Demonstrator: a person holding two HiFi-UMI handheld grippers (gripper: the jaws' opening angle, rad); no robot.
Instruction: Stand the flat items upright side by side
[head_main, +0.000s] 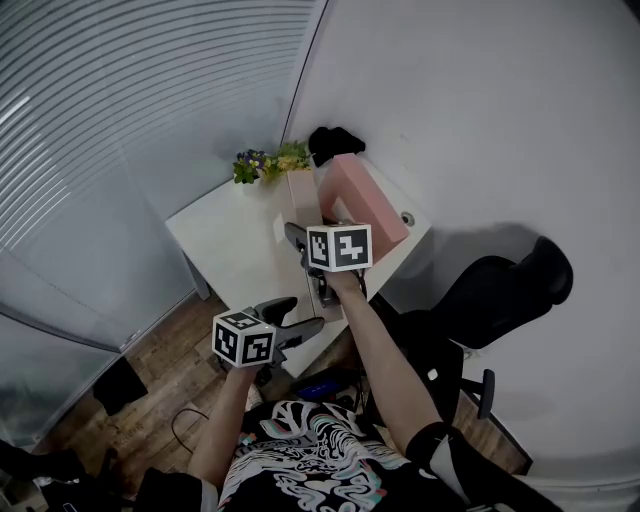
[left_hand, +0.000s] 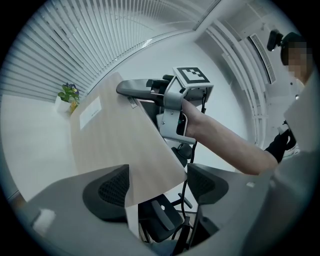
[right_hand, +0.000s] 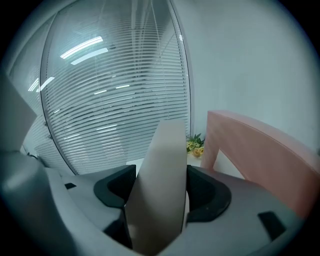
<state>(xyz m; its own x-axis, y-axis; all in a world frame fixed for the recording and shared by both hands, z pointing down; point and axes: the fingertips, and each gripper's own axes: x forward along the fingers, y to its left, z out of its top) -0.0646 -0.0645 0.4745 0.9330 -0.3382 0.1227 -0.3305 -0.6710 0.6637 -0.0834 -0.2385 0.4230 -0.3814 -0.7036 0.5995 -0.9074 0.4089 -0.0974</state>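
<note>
A beige flat board (head_main: 303, 195) stands tilted on the white desk (head_main: 235, 240), next to an upright pink flat box (head_main: 362, 200) on its right. My right gripper (head_main: 300, 240) is shut on the board's near edge. In the right gripper view the board (right_hand: 165, 150) fills the gap between both pads, with the pink box (right_hand: 260, 155) just to the right. The left gripper view shows the board's broad face (left_hand: 115, 145), with a white label (left_hand: 90, 112), and the right gripper (left_hand: 135, 90) clamped on its top edge. My left gripper (left_hand: 157, 187) is open; the board's lower corner hangs between its jaws, unclamped.
A small flower plant (head_main: 268, 163) and a dark object (head_main: 335, 142) sit at the desk's far end. A black office chair (head_main: 500, 290) stands to the right of the desk. Window blinds line the left side; a white wall is behind the pink box.
</note>
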